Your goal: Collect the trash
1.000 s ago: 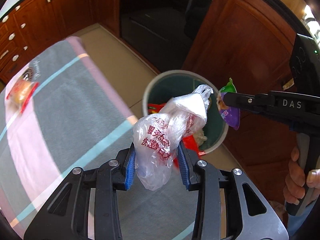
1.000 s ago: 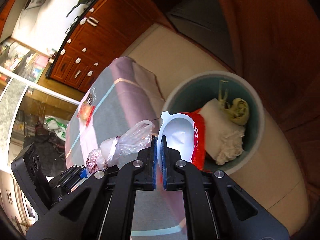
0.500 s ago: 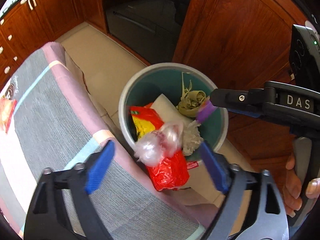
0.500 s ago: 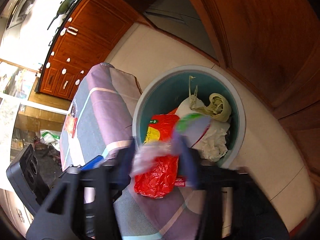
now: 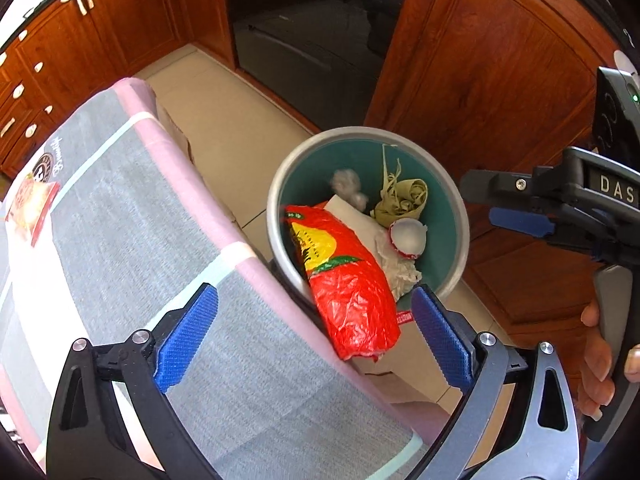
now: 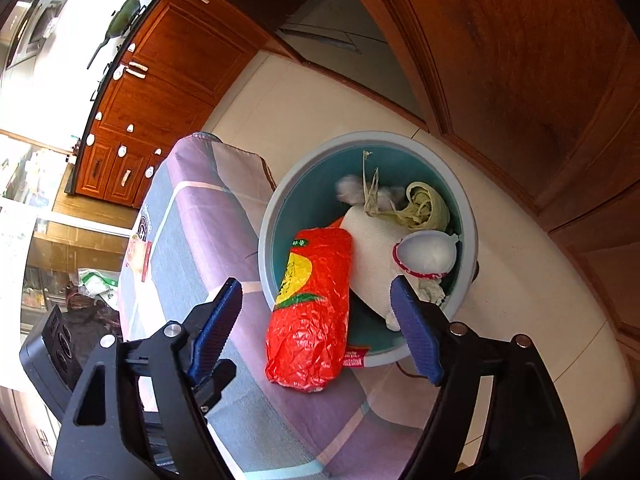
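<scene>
1. The trash bin point(image 5: 460, 216), round with a grey rim and teal inside, stands on the tiled floor just beside the edge of the table.
2. A red and yellow wrapper point(image 5: 348, 276) leans out over the bin's near rim, its lower end hanging against the table's cloth.
3. Inside the bin lie a crumpled white paper point(image 6: 372, 248), a pale green knotted strip point(image 5: 404, 200), a small clear plastic wad point(image 5: 348, 186) and a white cup-shaped wrapper with a red rim point(image 5: 408, 236).
4. The left gripper point(image 5: 316, 336) hovers over the table edge and bin; its jaws are opening, spread wide, with nothing between the blue pads.
5. The right gripper point(image 6: 316, 328) hangs above the bin; its jaws are also opening and grip nothing.
6. A hand point(image 5: 600, 364) holds the right gripper's handle.
7. The cloth point(image 5: 120, 240) on the table is grey with pink and pale blue stripes.
8. A red-edged snack packet point(image 5: 32, 208) lies on the cloth's far end, well apart from the bin.
9. Brown wooden cabinets point(image 5: 480, 80) stand behind.
</scene>
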A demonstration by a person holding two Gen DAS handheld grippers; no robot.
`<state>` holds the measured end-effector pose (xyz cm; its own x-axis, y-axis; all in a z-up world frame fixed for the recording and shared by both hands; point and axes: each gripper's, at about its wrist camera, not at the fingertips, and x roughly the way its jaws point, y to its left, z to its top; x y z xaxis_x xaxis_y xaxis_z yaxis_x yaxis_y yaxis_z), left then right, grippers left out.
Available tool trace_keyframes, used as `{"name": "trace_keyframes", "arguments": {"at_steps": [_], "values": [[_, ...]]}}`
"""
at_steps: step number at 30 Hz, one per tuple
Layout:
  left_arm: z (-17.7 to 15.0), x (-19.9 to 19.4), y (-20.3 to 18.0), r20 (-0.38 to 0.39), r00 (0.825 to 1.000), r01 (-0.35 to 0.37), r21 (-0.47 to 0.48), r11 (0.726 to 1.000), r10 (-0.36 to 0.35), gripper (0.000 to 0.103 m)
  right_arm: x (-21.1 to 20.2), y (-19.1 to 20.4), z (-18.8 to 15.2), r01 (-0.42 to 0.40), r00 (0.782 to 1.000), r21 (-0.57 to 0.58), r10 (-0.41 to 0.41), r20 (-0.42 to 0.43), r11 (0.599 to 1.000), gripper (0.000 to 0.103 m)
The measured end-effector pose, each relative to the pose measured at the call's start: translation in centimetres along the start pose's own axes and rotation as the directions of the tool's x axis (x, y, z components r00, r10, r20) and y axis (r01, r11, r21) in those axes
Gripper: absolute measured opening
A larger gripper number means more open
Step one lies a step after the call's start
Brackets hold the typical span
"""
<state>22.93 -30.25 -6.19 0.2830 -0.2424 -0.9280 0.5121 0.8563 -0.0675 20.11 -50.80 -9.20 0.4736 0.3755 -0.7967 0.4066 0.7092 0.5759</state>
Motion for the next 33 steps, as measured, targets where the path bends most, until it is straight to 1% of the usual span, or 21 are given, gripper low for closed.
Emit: {"name": "trace_keyframes", "arguments": {"at_steps": [7, 11, 12, 15, 17, 19, 22, 25, 28, 33], "values": [[-2.1, -3.4, 0.9, 0.018, 1.0, -0.008, -0.027, 1.0, 0.008, 0.098, -2.3, 0.9, -2.1, 0.056, 0.998, -0.038, -0.055, 0.023, 0.998, 0.082], [-4.1, -5.4, 1.3, 0.041, 0.998, -0.038, -0.045, 0.998, 0.04, 0.098, -4.1, 1.6, -4.1, 0.089, 0.995, -0.076, -0.085, 0.047, 0.993, 0.087], [-4.7, -6.0, 1.5, 0.047, 0.998, -0.037, -0.054, 0.998, 0.04, 0.098, -4.5, 1.8, -4.7, 0.098, 0.994, -0.088, -0.094, 0.05, 0.991, 0.089], [-6.1, -7.0, 2.0, 0.05, 0.998, -0.029, -0.09, 0.995, 0.034, 0.099, -5.8, 2.5, -6.6, 0.132, 0.99, -0.135, -0.125, 0.063, 0.982, 0.091], [-7.2, -8.0, 2.3, 0.061, 0.998, -0.024, -0.096, 0.995, 0.03, 0.099, -6.7, 3.0, -8.0, 0.168, 0.985, -0.168, -0.157, 0.076, 0.971, 0.095], [-8.2, -8.7, 2.4, 0.07, 0.997, -0.031, -0.102, 0.994, 0.038, 0.099, -7.5, 3.5, -9.3, 0.205, 0.977, -0.202, -0.189, 0.098, 0.958, 0.096], [-9.6, -9.6, 2.3, 0.09, 0.995, -0.029, -0.106, 0.994, 0.038, 0.099, -8.5, 4.3, -11.2, 0.285, 0.956, -0.257, -0.253, 0.15, 0.923, 0.096], [-10.9, -10.7, 2.1, 0.109, 0.993, -0.028, -0.106, 0.994, 0.04, 0.099, -9.3, 4.9, -13.0, 0.342, 0.936, -0.299, -0.296, 0.189, 0.891, 0.096], [-12.1, -11.7, 1.9, 0.134, 0.989, -0.048, -0.102, 0.994, 0.062, 0.099, -9.9, 5.1, -14.5, 0.362, 0.929, -0.316, -0.309, 0.205, 0.877, 0.096], [-13.7, -12.9, 1.8, 0.159, 0.985, -0.054, -0.104, 0.993, 0.07, 0.099, -10.5, 5.1, -16.1, 0.397, 0.913, -0.331, -0.332, 0.235, 0.856, 0.096]]}}
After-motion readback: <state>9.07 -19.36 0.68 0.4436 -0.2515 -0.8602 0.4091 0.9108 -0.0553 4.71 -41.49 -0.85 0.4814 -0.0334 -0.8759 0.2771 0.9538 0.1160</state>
